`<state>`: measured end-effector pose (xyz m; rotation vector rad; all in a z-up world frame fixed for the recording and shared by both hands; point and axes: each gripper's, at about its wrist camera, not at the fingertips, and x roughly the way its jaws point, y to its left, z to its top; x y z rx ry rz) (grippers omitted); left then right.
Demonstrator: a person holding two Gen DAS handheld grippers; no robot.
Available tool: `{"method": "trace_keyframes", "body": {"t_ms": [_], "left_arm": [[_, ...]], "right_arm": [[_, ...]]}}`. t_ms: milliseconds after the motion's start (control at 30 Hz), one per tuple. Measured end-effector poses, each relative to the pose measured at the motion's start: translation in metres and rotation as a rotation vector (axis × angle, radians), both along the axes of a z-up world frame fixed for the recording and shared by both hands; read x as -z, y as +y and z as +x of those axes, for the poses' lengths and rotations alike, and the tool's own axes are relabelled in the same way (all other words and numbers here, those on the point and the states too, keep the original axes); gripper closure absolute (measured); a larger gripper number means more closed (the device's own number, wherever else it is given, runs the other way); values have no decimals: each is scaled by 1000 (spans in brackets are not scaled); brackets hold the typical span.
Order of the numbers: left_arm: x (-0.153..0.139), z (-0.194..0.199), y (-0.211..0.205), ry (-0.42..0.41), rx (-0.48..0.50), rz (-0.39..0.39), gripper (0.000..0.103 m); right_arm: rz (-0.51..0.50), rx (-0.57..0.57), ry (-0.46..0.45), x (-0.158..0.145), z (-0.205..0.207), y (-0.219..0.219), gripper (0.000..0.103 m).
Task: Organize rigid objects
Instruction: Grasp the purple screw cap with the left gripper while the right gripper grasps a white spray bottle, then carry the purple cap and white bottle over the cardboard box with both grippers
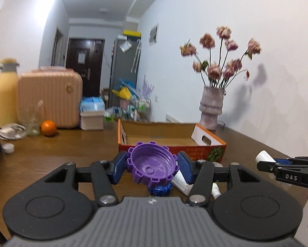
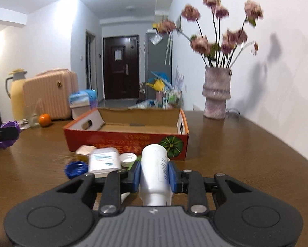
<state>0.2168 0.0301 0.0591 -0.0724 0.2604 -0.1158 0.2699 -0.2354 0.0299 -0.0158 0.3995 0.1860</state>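
2 hand-held grippers: 1 purple cap point(image 1: 152, 165), 1 white bottle point(image 2: 155, 173).

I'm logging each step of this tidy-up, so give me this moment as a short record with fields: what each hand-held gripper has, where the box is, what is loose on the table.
left hand-held gripper: shut on purple cap
right hand-held gripper: shut on white bottle
cardboard box: open, on table, ahead of both grippers; floor looks bare
loose in front of box: blue cap, white cap, white container
far side of table: vase of flowers, orange
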Motion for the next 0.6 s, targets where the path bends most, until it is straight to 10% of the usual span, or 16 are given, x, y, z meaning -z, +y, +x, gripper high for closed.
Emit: {"method": "trace_keyframes", "body": {"t_ms": [600], "left_arm": [[-25,-117,-11,-121,-10,22,47]], "right_arm": [[66,-16,-141,-24,-141,-12,76]]}}
